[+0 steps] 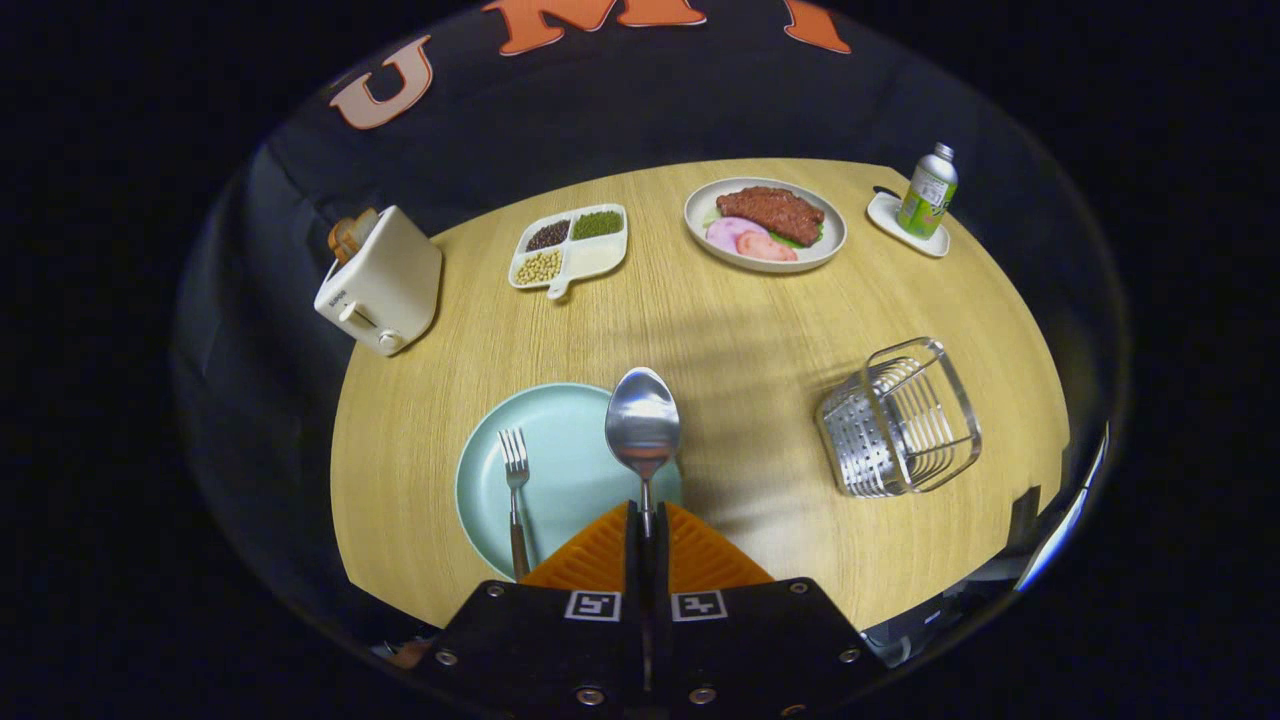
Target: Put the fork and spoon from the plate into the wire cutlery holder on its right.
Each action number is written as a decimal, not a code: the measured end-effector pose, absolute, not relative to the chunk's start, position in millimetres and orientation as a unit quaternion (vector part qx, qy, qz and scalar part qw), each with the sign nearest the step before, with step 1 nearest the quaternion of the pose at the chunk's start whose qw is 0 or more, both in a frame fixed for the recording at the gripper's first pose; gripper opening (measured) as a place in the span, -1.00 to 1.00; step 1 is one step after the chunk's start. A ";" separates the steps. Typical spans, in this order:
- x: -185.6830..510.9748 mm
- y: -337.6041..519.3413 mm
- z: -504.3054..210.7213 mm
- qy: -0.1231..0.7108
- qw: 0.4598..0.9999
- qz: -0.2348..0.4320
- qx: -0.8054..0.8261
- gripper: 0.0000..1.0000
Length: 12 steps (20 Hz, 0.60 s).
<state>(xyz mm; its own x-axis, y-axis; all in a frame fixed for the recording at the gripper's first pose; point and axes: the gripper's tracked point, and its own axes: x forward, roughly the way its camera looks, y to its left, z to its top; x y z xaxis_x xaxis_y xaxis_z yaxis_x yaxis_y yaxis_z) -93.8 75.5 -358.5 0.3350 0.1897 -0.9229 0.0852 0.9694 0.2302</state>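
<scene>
Above table [760,330]; hand-held gripper [646,522] apparently pinches spoon [643,425].

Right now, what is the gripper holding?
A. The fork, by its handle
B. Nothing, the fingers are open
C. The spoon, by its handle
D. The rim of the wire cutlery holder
C: the gripper is shut on the spoon, clamping its handle with the bowl sticking out ahead, while the fork lies on the plate.

The gripper [646,525] has two ridged wedge-shaped fingers [600,555] mounted on a flat black body [560,650], with a square black-and-white marker behind each finger and round silver screws along the body's edges.
</scene>
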 end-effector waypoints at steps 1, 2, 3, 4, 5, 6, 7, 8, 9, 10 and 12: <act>-93.0 59.3 -352.6 0.568 0.814 0.031 0.115 -0.92; -92.7 45.0 -345.9 0.561 0.820 0.029 0.113 -0.92; -92.8 30.1 -339.8 0.555 0.824 0.027 0.112 -0.92; -93.1 17.1 -336.0 0.550 0.827 0.024 0.113 -0.92; -92.7 3.0 -333.9 0.547 0.830 0.020 0.111 -0.92; -91.6 -12.5 -333.5 0.545 0.832 0.016 0.106 -0.92; -92.3 -27.5 -331.4 0.543 0.833 0.010 0.104 -0.92; -91.4 -39.5 -331.1 0.541 0.835 0.007 0.102 -0.92; -94.3 -50.1 -332.7 0.543 0.834 0.005 0.098 -0.92; -96.2 -58.5 -335.0 0.546 0.832 0.004 0.095 -0.92; -99.8 -72.7 -344.2 0.552 0.829 -0.002 0.088 -0.92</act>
